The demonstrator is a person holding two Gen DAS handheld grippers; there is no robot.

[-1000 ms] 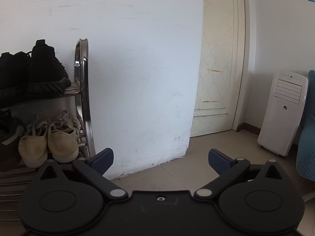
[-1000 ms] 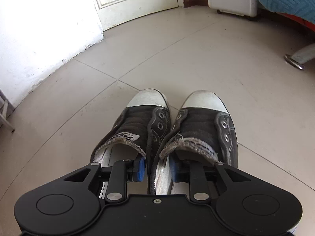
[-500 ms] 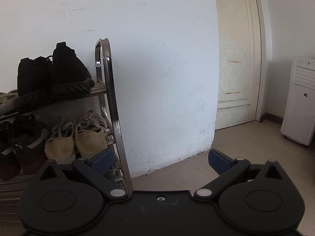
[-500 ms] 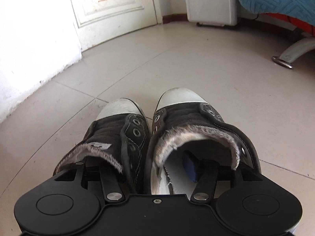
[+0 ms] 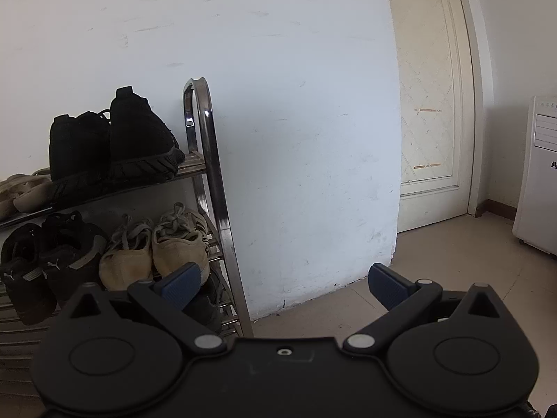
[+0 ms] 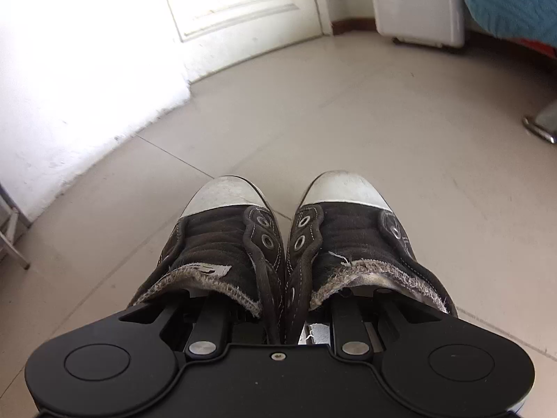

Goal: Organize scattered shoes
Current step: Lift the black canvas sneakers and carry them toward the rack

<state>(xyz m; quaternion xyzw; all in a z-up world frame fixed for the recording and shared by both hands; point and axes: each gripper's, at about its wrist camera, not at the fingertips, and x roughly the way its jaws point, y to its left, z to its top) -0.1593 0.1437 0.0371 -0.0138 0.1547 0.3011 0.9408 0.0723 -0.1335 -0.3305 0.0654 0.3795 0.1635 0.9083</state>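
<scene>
Left wrist view: shoe rack (image 5: 212, 188) stands against the white wall, left gripper (image 5: 283, 285) beside it, jaws wide apart, empty | Right wrist view: right gripper (image 6: 282, 308) clamps the touching inner collars of two black canvas sneakers (image 6: 285, 244), well apart from the rack.

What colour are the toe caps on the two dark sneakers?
White, scuffed grey, on both sneakers; best seen in the right wrist view.

A shoe rack (image 5: 209, 188) stands against the wall (image 5: 296, 122), left of the door (image 5: 431, 104). Two sneakers (image 6: 289, 244) sit side by side on the floor (image 6: 383, 122), toes toward the door, one finger of the right tool (image 6: 282, 313) inside each.
</scene>
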